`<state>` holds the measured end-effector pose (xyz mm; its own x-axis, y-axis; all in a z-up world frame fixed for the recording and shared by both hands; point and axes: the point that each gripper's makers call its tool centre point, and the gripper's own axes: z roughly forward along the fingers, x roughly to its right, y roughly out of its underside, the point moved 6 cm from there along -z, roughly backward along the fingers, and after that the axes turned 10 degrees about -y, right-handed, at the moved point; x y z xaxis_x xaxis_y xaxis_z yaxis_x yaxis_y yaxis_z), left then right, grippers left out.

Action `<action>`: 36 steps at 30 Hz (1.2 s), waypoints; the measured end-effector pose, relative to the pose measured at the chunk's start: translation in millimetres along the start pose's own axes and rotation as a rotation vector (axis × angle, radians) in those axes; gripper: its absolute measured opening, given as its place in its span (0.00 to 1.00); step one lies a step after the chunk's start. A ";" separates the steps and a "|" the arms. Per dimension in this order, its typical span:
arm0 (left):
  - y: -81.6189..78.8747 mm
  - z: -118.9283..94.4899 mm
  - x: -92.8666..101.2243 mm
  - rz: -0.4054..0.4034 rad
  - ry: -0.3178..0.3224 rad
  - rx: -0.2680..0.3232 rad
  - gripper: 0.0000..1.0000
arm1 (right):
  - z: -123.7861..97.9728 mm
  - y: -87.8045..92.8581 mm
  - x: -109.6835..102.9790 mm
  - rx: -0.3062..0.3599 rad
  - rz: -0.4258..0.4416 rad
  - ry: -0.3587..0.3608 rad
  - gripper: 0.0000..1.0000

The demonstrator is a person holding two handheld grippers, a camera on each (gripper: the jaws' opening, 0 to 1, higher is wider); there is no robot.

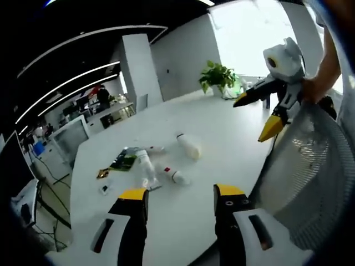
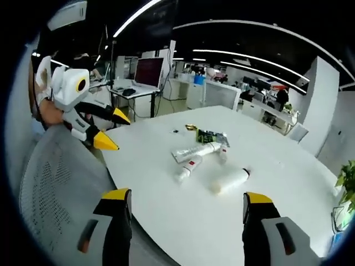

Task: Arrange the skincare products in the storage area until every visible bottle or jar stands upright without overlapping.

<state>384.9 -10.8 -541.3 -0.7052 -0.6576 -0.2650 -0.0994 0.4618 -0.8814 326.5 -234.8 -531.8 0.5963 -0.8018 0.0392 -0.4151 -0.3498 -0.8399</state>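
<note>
1. Lying on their sides near the middle of the white table [image 1: 222, 166], the skincare products formed a loose cluster: a large white bottle [image 1: 189, 147] with a dark cap, a long white tube [image 1: 146, 168], and a small bottle with a red mark [image 1: 175, 175]; none stood upright.
2. Seen from the right gripper view, the large white bottle [image 2: 229, 180] lay nearest the table's edge, the long white tube [image 2: 195, 151] behind it, and the small bottle with a red mark [image 2: 187, 168] just beside the tube.
3. A green packet [image 1: 123, 162] and a small gold item [image 1: 102, 173] lay just beyond the tube; whether the packet touched it could not be told.
4. The left gripper [image 1: 181, 194] hovered short of the cluster, its yellow-tipped jaws spread and holding nothing.
5. The right gripper [image 2: 186, 197] likewise stood off, jaws spread wide and empty; in the left gripper view it [image 1: 256, 118] hung beyond the table's edge, held by a hand [image 1: 314, 88].
6. A mesh chair back [image 1: 310, 177] stood beside the table; a potted plant [image 1: 217, 75] sat at the far edge.
</note>
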 end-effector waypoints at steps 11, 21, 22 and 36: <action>0.9 -0.4 0.0 0.011 -0.001 0.002 0.48 | -0.8 -1.8 0.4 0.017 0.010 0.003 0.81; -1.6 -2.2 -2.7 -0.002 -0.018 0.018 0.48 | -1.2 -3.2 0.0 0.033 0.020 -0.004 0.81; -1.6 -2.3 -2.9 -0.002 -0.018 0.019 0.48 | -1.1 -3.2 -0.6 0.032 0.020 -0.005 0.81; -6.8 -3.2 -5.3 -0.042 -0.011 0.037 0.51 | -2.6 -9.3 6.4 0.019 0.053 0.005 0.76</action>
<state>387.1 -8.6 -532.7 -0.6931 -0.6825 -0.2319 -0.1025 0.4118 -0.9055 332.3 -238.0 -522.3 0.5700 -0.8216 -0.0031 -0.4330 -0.2972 -0.8510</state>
